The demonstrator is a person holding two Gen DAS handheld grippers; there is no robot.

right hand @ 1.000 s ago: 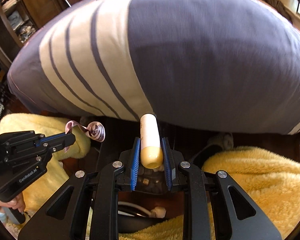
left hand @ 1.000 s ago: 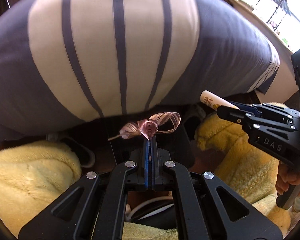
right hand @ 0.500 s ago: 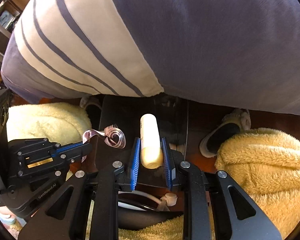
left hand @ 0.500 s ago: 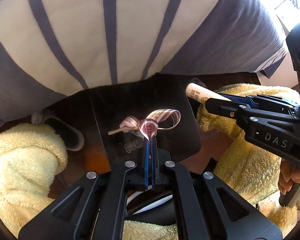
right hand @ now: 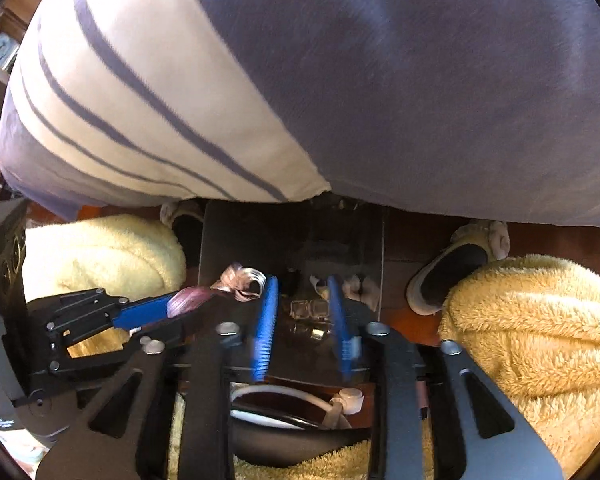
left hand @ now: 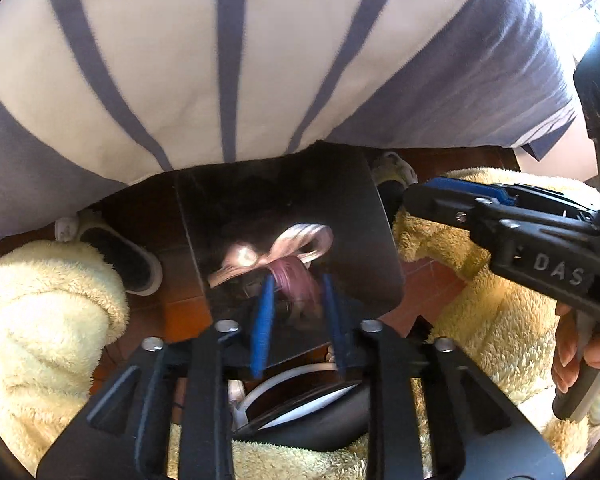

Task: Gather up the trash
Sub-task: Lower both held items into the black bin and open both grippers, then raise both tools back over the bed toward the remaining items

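Observation:
My left gripper (left hand: pixel 296 280) is open, its jaws apart above a dark square bin (left hand: pixel 364 240). A pink striped ribbon (left hand: pixel 284 252) hangs blurred just past the blue pads, loose over the bin. My right gripper (right hand: pixel 302 284) is open and empty over the same bin (right hand: pixel 228 240). The cream tube it held is out of view. In the right wrist view the left gripper (right hand: pixel 188 304) comes in from the left with the ribbon (right hand: pixel 240 278) at its tip. Small clear pieces (right hand: pixel 310 308) lie in the bin.
A striped grey and cream cushion (left hand: pixel 220 60) fills the top of both views. Yellow fleece-clad legs (right hand: pixel 540 320) flank the bin. Slippers (right hand: pixel 452 264) sit on the red-brown floor. The right gripper's body (left hand: pixel 540 248) crosses the left wrist view.
Both grippers opened. The left let go of the ribbon, which is dropping. The right released the cream tube, now gone from view. Both moved lower over the bin.

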